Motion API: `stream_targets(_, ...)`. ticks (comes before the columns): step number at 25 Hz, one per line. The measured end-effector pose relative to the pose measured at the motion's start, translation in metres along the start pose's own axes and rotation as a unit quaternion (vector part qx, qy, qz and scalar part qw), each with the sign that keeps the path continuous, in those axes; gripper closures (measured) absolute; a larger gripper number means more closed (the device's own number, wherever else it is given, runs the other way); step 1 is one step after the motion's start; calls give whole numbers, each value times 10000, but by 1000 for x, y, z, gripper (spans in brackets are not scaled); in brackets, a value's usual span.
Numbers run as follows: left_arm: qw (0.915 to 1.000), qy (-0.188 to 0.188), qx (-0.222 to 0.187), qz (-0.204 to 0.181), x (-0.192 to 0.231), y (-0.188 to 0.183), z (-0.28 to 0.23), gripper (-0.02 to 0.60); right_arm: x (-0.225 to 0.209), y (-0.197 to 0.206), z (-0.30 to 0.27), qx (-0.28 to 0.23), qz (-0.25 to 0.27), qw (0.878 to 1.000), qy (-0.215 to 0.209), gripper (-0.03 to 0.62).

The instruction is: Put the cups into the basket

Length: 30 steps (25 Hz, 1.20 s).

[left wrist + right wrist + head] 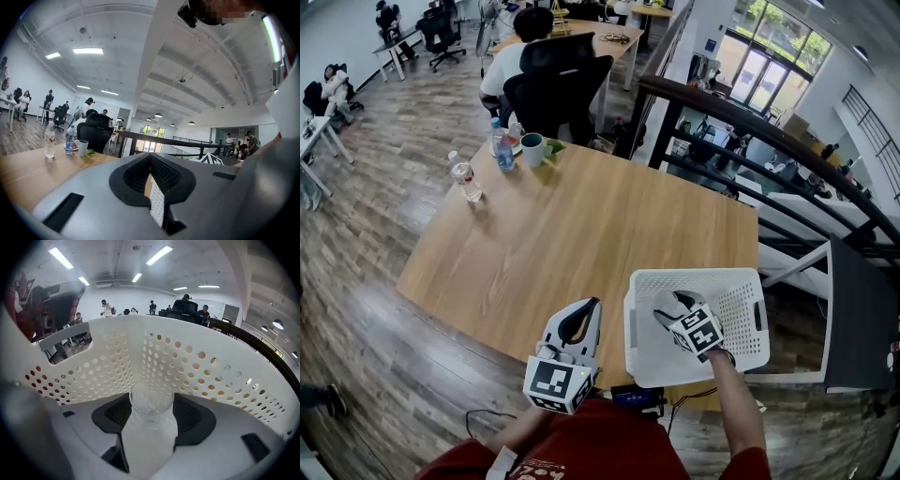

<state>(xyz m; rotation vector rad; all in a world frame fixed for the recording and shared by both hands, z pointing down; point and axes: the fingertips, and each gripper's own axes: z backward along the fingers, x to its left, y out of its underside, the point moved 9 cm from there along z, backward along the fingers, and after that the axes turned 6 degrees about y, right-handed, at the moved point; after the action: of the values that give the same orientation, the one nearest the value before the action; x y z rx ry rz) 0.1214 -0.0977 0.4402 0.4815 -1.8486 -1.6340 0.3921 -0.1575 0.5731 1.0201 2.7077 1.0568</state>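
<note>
Cup: clear, faintly frosted plastic with smooth walls and no print or label. It lies along the line of the right claw, its round end pointing away into the basket. The two black ribbed pads are spread wide and press on opposite sides of the cup. The cup is inside the white perforated plastic basket, below the rim. No view shows whether it touches the basket floor.

The basket sits in the lower right of the head view, on the near right corner of the light wooden counter. Its walls have rows of round holes and a slot handle on each short side. The right claw reaches down into it from the near side.

The left claw is at the lower centre of the head view, over the near edge of the counter. In the left gripper view, the left claw has its jaws together with nothing between them.

Writing and labels:
- Each marker cube carries black-and-white square patterns only, with no letters.
- The clear water bottle with a red label and the bottle with a blue label stand in the upper left of the counter. Their print is too small to read.
- The pale green mug beside them is plain.
</note>
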Motion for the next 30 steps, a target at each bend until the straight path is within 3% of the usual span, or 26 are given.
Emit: stream_targets(30, 10000, 78, 3, -11, 3, 0, -2, 574, -7, 6, -3, 132, -313, 9994, 62, 307)
